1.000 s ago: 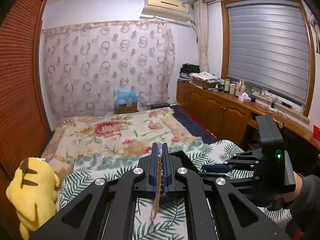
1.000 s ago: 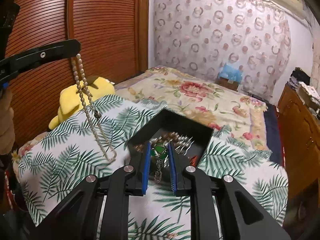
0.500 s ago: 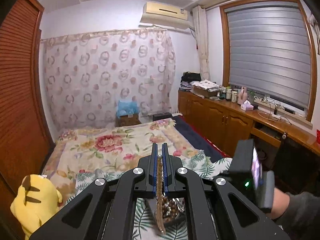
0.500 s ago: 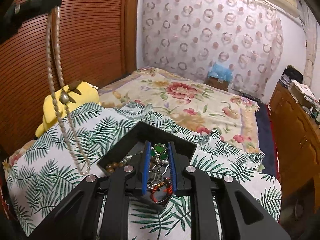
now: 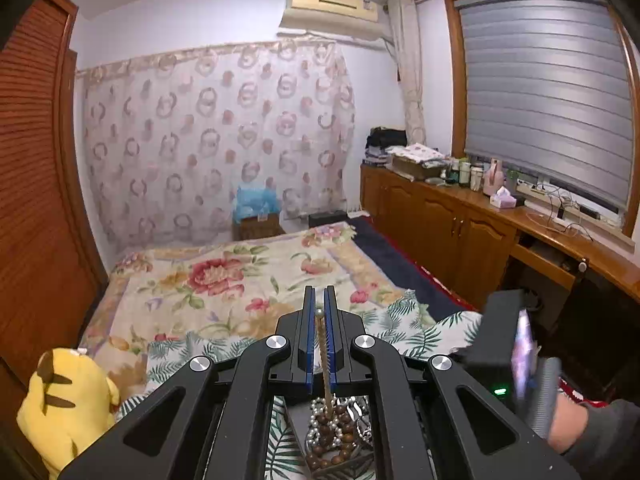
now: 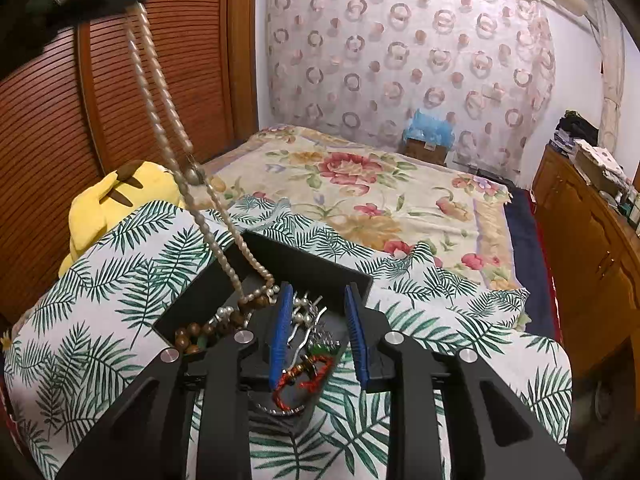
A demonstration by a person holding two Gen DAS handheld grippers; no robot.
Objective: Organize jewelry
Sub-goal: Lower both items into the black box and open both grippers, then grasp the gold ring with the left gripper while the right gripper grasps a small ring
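The left gripper [image 5: 319, 312] has its jaws closed on a pearl necklace [image 6: 168, 120], which hangs down from them in two strands, its lower end touching the jewelry heaped in a black box [image 6: 312, 268]. The right gripper [image 6: 318, 332] has its jaws spread wide apart with nothing between them, held just above the near end of that box. Inside the box lie brown wooden beads [image 6: 192, 334] at the left, silver pieces in the middle and a red cord bracelet [image 6: 304, 378] at the near end. The box rests on a palm-leaf cloth [image 6: 120, 280] spread over the near part of a bed [image 6: 360, 184]. A yellow plush toy [image 6: 104, 204] sits at the cloth's far left.
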